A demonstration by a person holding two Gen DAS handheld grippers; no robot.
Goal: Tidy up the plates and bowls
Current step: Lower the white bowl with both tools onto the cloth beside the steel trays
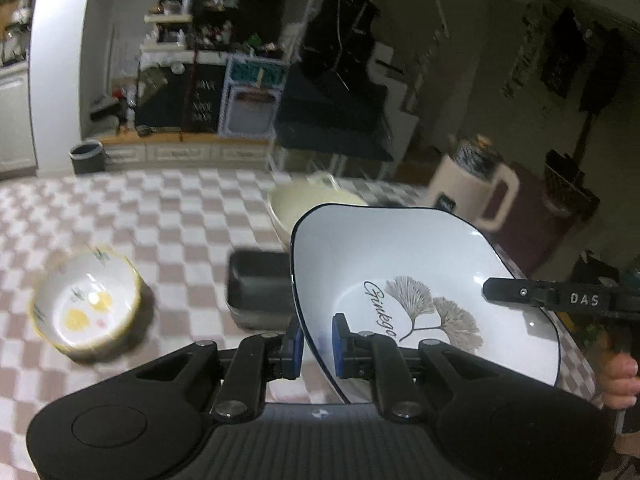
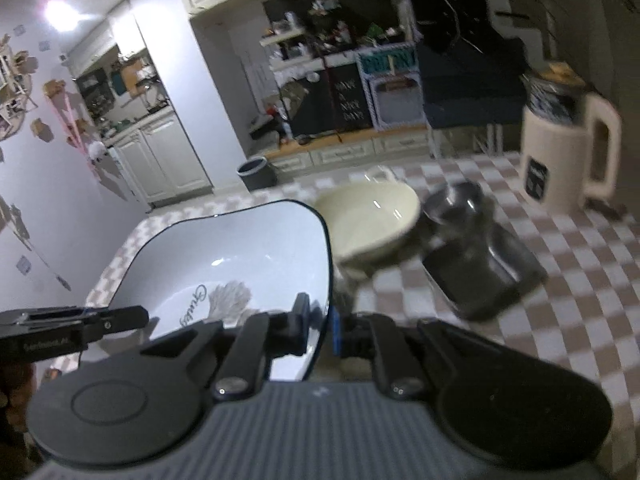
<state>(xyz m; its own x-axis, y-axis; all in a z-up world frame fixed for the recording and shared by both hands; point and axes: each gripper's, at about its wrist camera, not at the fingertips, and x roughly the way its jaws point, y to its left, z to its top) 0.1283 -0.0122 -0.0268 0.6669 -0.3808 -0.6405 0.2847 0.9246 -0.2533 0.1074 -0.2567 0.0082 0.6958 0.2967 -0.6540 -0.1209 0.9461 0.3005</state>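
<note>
A white ginkgo bowl [image 1: 420,256] with a dark rim and "Ginkgo" lettering is held above the checkered table. My left gripper [image 1: 318,346] is shut on its left rim. My right gripper [image 2: 320,330] is shut on its right rim; the bowl also shows in the right wrist view [image 2: 232,256]. The right gripper reaches in from the right in the left wrist view [image 1: 540,298]. A small yellow-rimmed bowl [image 1: 86,306] sits at the left. A cream bowl [image 2: 366,222] sits beyond the held bowl.
A dark rectangular dish [image 1: 258,290] lies under the held bowl's left edge, and shows in the right wrist view [image 2: 480,276] with a round metal dish [image 2: 454,202] behind it. A cream kettle jug [image 2: 568,148] stands at the far right. The checkered tablecloth [image 1: 160,216] covers the table.
</note>
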